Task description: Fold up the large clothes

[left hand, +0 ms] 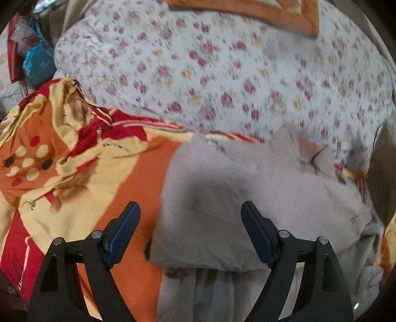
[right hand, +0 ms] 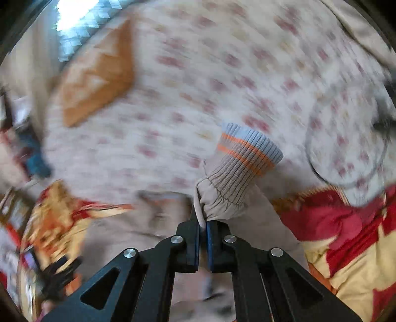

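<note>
A beige jacket (left hand: 235, 198) lies partly folded on the bed, in the lower right of the left wrist view. My left gripper (left hand: 190, 215) is open and empty, hovering just above the jacket's left edge. In the right wrist view my right gripper (right hand: 203, 223) is shut on the jacket's sleeve (right hand: 222, 203) just behind its ribbed cuff (right hand: 247, 153), which has blue and orange stripes. The sleeve is held up above the bed. The right wrist view is blurred.
An orange, red and yellow patterned sheet (left hand: 74, 153) covers the bed near me. A white floral quilt (left hand: 222, 74) lies beyond it. An orange pillow (left hand: 272, 14) sits at the far side. Bags and clutter (left hand: 37, 57) stand at the far left.
</note>
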### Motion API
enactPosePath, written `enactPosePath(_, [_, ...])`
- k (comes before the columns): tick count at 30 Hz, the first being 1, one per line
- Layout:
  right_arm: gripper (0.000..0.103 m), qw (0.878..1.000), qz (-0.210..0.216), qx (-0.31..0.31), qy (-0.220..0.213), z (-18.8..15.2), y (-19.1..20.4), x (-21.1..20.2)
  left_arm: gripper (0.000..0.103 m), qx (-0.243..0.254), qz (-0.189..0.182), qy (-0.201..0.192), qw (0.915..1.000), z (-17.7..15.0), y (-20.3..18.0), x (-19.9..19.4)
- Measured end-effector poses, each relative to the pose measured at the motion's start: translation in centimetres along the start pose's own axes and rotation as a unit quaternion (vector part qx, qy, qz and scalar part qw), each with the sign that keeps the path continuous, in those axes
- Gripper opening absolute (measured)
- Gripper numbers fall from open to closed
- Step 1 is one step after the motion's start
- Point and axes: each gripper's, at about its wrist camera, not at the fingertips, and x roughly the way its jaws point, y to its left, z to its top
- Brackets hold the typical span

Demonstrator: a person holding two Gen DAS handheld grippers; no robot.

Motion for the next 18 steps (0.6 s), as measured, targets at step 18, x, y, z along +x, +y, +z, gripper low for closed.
enactPosePath(18, [0.003, 0.907, 0.263, -0.263, 0.195, -5.0, 27.1, 8.0, 0.084, -0.103, 0.007, -0.046, 0.9936, 2.4, 8.6, -2.5])
